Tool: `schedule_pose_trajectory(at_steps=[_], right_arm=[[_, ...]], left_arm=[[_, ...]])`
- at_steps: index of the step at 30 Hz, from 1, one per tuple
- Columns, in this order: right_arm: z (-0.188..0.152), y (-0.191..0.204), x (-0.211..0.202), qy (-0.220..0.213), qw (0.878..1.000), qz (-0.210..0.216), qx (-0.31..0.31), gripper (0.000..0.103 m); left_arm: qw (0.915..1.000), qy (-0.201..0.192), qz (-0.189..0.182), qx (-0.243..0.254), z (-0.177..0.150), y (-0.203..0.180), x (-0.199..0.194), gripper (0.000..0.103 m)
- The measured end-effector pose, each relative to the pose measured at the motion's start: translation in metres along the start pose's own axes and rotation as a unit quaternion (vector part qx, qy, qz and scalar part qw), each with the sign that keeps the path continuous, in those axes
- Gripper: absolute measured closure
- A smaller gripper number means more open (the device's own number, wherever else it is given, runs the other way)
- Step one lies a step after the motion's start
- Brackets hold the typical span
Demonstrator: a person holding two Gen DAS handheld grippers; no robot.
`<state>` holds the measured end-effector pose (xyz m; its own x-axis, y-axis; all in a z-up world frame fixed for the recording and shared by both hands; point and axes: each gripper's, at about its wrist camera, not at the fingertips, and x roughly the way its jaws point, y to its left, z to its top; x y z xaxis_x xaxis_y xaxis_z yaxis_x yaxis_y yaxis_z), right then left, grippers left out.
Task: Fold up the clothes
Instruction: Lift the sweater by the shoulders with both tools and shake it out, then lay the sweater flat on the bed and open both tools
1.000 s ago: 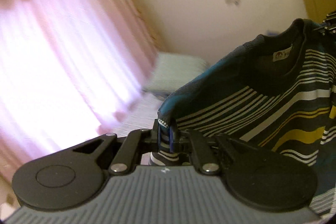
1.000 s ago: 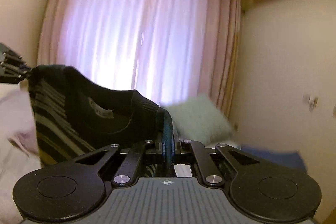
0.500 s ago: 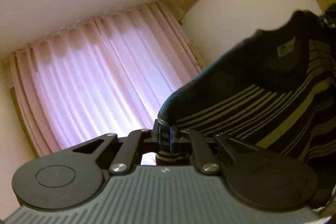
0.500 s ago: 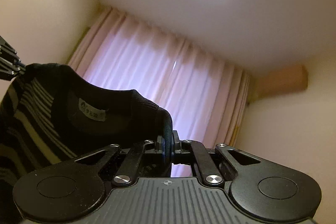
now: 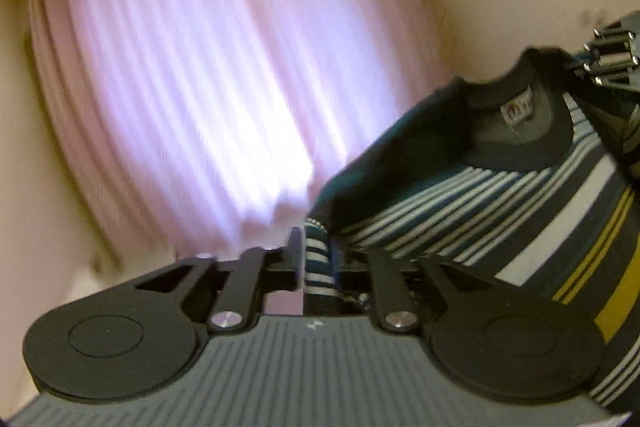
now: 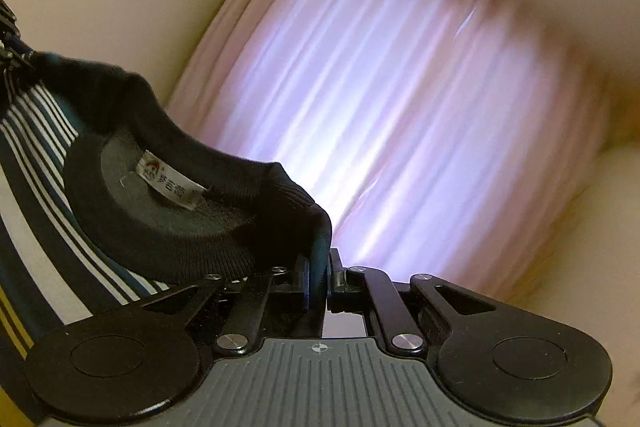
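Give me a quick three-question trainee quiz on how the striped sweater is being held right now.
1. True or false: the left hand-held gripper is shut on the dark knitted sweater with white, teal and yellow stripes.
2. What does the right hand-held gripper pinch? A) the white neck label B) a dark shoulder edge beside the ribbed collar C) the pink pleated curtain
3. Fill in: between the two hand-held grippers, the sweater hangs with its ____ opening in view.

Key: 1 true; 2 B; 3 neck.
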<state>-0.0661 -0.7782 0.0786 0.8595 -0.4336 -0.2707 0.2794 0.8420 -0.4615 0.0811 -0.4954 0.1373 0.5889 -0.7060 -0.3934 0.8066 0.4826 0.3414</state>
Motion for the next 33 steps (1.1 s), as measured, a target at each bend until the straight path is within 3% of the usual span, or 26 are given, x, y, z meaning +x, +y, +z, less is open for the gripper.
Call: schedule_pose_trajectory(at_steps=[1, 3, 4, 6, 8, 10, 13, 17, 19, 23, 25, 26, 28, 33], right_arm=[[-0.027, 0.011, 0.04, 0.024, 1.0, 0.017, 0.005, 0.093], [-0.08, 0.033, 0.12, 0.071, 0.996, 0.05, 0.015, 0.037], [-0.107, 0.044, 0.159, 0.095, 0.993, 0.067, 0.02, 0.034], [-0.154, 0.064, 0.195, 0.137, 0.985, 0.099, 0.042, 0.034], [-0.191, 0.077, 0.209, 0.174, 0.975, 0.126, 0.064, 0.034], [-0.225, 0.088, 0.215, 0.213, 0.962, 0.144, 0.088, 0.034], [-0.246, 0.084, 0.216, 0.266, 0.941, 0.148, 0.151, 0.034], [-0.274, 0.087, 0.162, 0.329, 0.911, 0.135, 0.211, 0.034], [-0.273, 0.097, 0.135, 0.347, 0.904, 0.123, 0.218, 0.034], [-0.265, 0.117, 0.084, 0.371, 0.894, 0.096, 0.232, 0.034], [-0.265, 0.128, 0.066, 0.378, 0.89, 0.081, 0.241, 0.022], [-0.262, 0.134, 0.06, 0.378, 0.89, 0.077, 0.243, 0.01], [-0.256, 0.152, 0.056, 0.379, 0.891, 0.076, 0.238, 0.01], [-0.241, 0.186, 0.05, 0.38, 0.895, 0.081, 0.218, 0.01]], left_arm=[[0.999, 0.043, 0.004, -0.015, -0.021, -0.006, 0.045, 0.071], [0.9928, 0.111, 0.004, -0.045, -0.066, -0.017, 0.11, 0.071], [0.988, 0.143, 0.004, -0.059, -0.092, -0.025, 0.135, 0.072], [0.9766, 0.203, 0.007, -0.07, -0.143, -0.042, 0.171, 0.072], [0.9652, 0.249, 0.004, -0.079, -0.184, -0.054, 0.183, 0.072], [0.9586, 0.273, 0.001, -0.08, -0.208, -0.049, 0.177, 0.072], [0.9475, 0.309, -0.005, -0.082, -0.245, -0.042, 0.169, 0.069], [0.9307, 0.356, -0.012, -0.085, -0.293, -0.032, 0.158, 0.064], [0.9219, 0.377, -0.016, -0.087, -0.317, -0.027, 0.151, 0.061], [0.9107, 0.399, -0.039, -0.1, -0.348, -0.011, 0.123, 0.06], [0.9035, 0.407, -0.059, -0.121, -0.366, -0.007, 0.113, 0.06], [0.8998, 0.411, -0.073, -0.127, -0.375, -0.006, 0.109, 0.06], [0.8927, 0.417, -0.098, -0.139, -0.392, -0.005, 0.101, 0.06], [0.8883, 0.404, -0.12, -0.182, -0.413, 0.008, 0.07, 0.059]])
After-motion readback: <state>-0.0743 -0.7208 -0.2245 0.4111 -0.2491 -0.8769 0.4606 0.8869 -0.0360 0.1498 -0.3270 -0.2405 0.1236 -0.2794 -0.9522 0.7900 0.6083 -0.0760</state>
